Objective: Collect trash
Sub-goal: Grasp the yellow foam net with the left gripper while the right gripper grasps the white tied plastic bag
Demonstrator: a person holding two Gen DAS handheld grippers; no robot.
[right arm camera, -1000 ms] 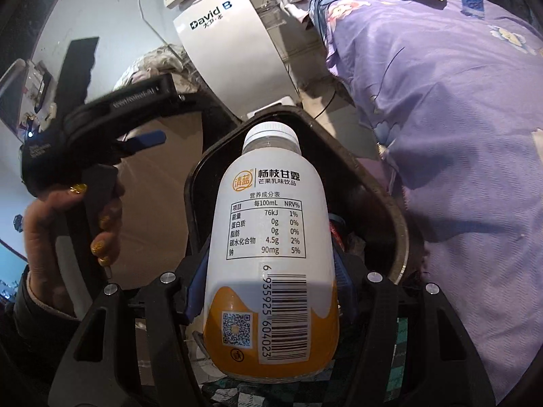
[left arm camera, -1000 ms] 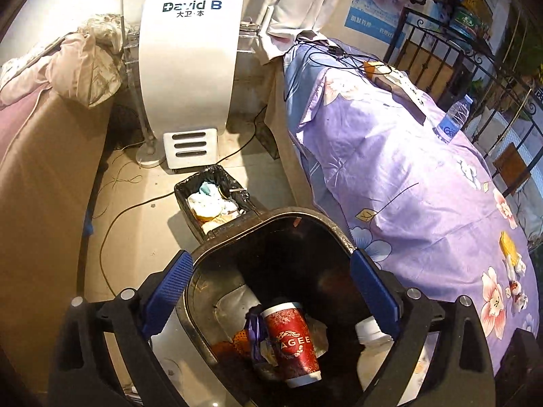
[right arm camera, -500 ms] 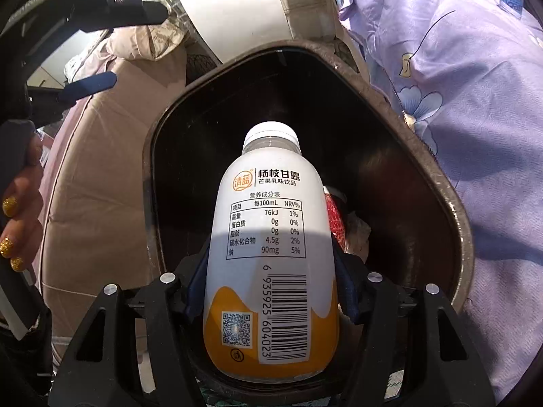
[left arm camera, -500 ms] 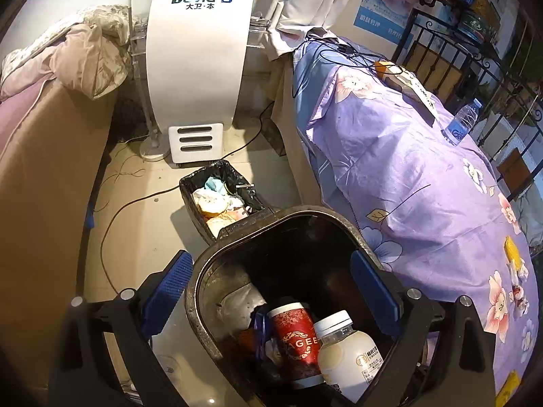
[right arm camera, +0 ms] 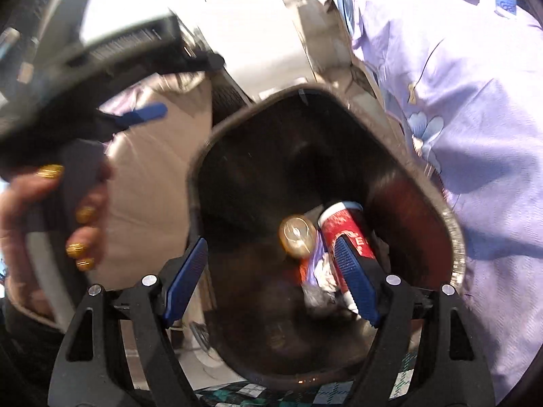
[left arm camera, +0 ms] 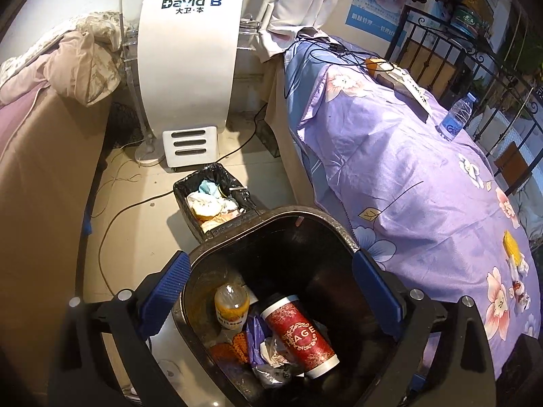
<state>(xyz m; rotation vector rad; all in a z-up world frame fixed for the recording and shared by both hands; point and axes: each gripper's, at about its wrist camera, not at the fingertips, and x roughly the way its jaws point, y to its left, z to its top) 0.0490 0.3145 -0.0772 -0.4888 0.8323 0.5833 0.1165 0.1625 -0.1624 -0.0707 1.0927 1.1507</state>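
Right, crowded room. A tall white floor-standing machine (left arm camera: pixel 190 78) stands at the back, a purple floral bedsheet (left arm camera: pixel 424 183) covers the bed on the right, a beige padded couch (left arm camera: pixel 37 183) is on the left with crumpled pink bedding (left arm camera: pixel 74 64) on it. A dark cable (left arm camera: pixel 135 203) trails across the floor. Near the far edge of the bed stands one clear plastic water bottle (left arm camera: pixel 454 120).

Two bins. The small black-lined floor bin (left arm camera: pixel 190 200) sits beside the machine, full of tissue and paper scraps. The big black rounded trash bucket (left arm camera: pixel 292 213) is up close, its rim between the blue pads of the left claw (left arm camera: pixel 276 291); whether the pads press on it I cannot tell.

Inside the bucket: one small orange-and-white drink bottle (left arm camera: pixel 230 305), standing near the left wall, one red paper cup with a white rim (left arm camera: pixel 302 332) lying tilted just beside it, a purple plastic wrapper (left arm camera: pixel 254 335), crumpled white paper (left arm camera: pixel 271 352), something orange, unclear.

The right claw (right arm camera: pixel 271 271) hangs over the bucket mouth, jaws just been opening, wide apart, nothing between them. A hand with gold-painted nails (right arm camera: pixel 51 210) grips the left tool's handle.
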